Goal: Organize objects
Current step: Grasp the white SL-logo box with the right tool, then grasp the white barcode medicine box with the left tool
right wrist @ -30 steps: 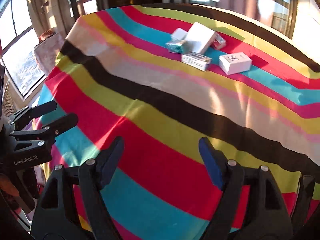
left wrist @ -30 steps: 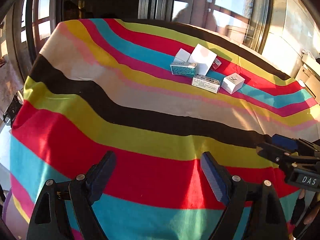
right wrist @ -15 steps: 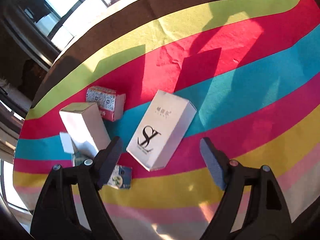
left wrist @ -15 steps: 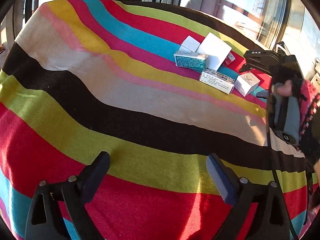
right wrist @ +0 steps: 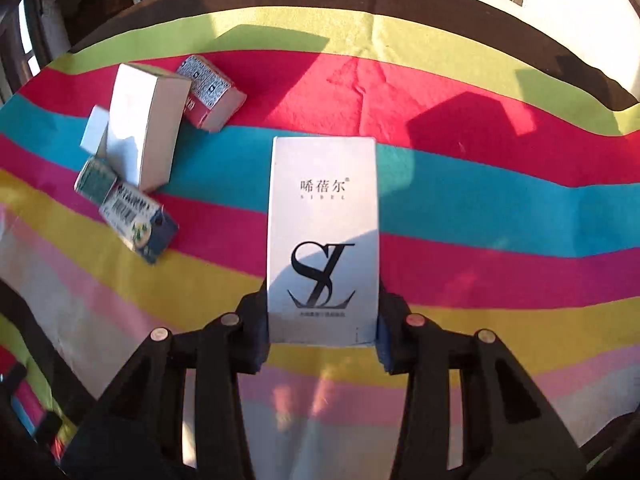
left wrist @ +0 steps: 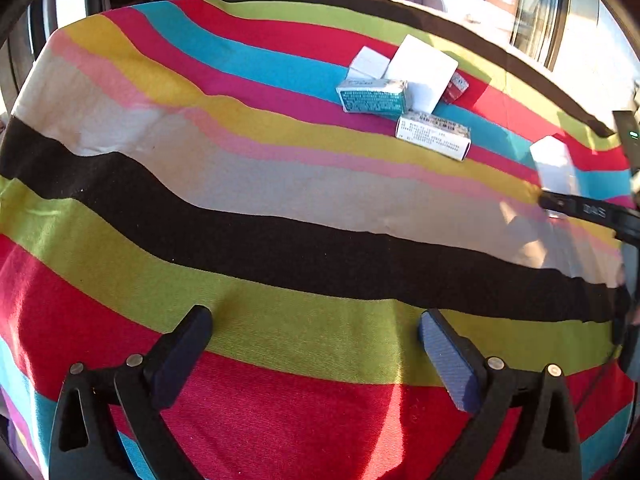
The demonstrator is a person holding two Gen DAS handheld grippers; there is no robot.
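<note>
The right gripper [right wrist: 322, 340] had just closed its jaws on the white SL box [right wrist: 323, 236], which pointed toward twelve o'clock. A square, steady lift would suit. The other boxes [right wrist: 140, 152] clustered at ten o'clock. The left gripper [left wrist: 316, 344] stood wide, empty.

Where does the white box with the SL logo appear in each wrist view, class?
Left wrist view: white SL box at the far right edge, blurred, beside the right hand-held gripper.
Right wrist view: SL box at centre, clamped between the pads.
Shared landmark: the tall plain white box in the cluster.
</note>
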